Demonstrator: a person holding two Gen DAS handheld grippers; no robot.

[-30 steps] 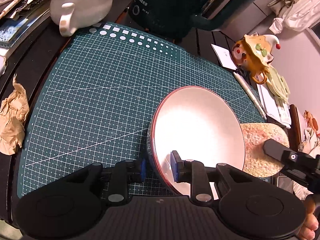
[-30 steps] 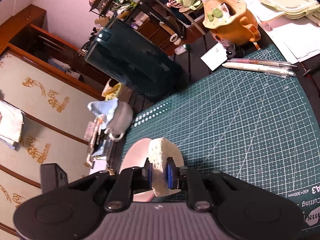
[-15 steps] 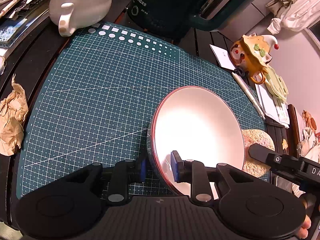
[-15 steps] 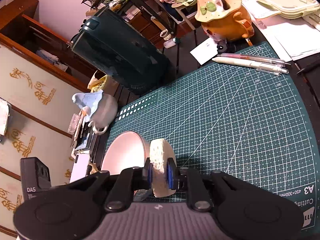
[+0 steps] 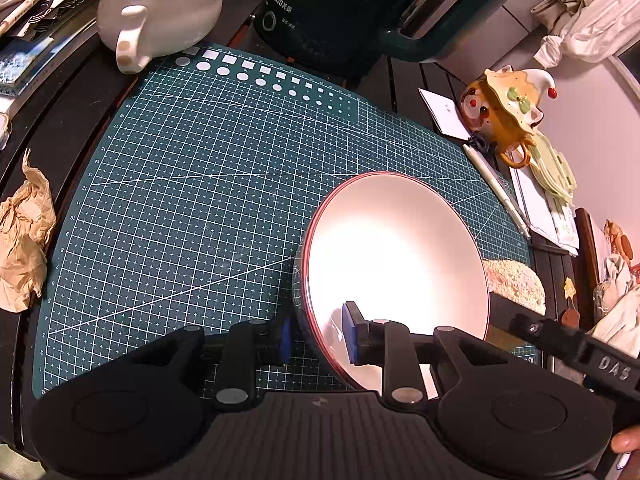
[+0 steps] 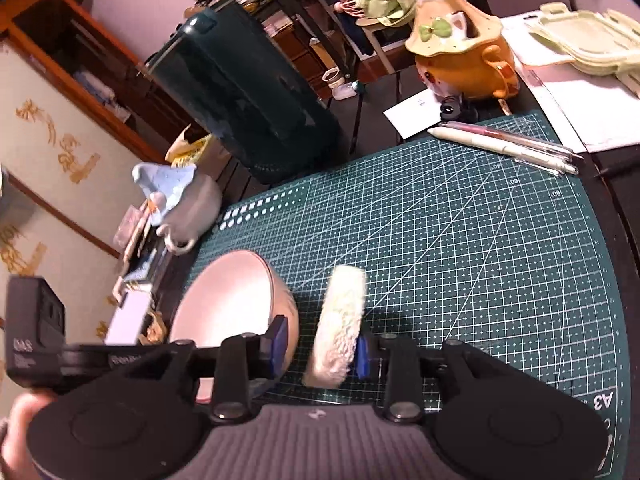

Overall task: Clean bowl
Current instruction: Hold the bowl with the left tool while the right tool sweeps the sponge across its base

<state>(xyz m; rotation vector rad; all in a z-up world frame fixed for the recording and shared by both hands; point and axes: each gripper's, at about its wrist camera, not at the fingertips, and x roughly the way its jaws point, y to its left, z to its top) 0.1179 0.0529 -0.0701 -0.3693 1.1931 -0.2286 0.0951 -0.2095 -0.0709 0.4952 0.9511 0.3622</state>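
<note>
Your left gripper (image 5: 316, 338) is clamped on the near rim of the bowl (image 5: 394, 256): one blue pad sits inside the white interior, the other against the dark outer wall. The bowl is tipped up on the green cutting mat (image 5: 192, 184), its red-edged rim facing you, at the mat's near right part.

Your right gripper (image 6: 320, 350) has just been opening; its jaws now stand apart. The sponge (image 6: 340, 322) stands on edge between them, against the right pad, with a clear gap to the left pad, so it is no longer pinched. Whether the sponge rests on the mat cannot be told. In the right wrist view the bowl (image 6: 228, 300) lies just left of the sponge.

Around the mat: a blue-lidded teapot (image 5: 160, 12) at the far left corner, a dark green appliance (image 5: 360, 4) behind the far edge, an orange teapot (image 5: 506, 114) and pens (image 6: 504, 146) at the right, crumpled paper (image 5: 24, 240) at the left.
</note>
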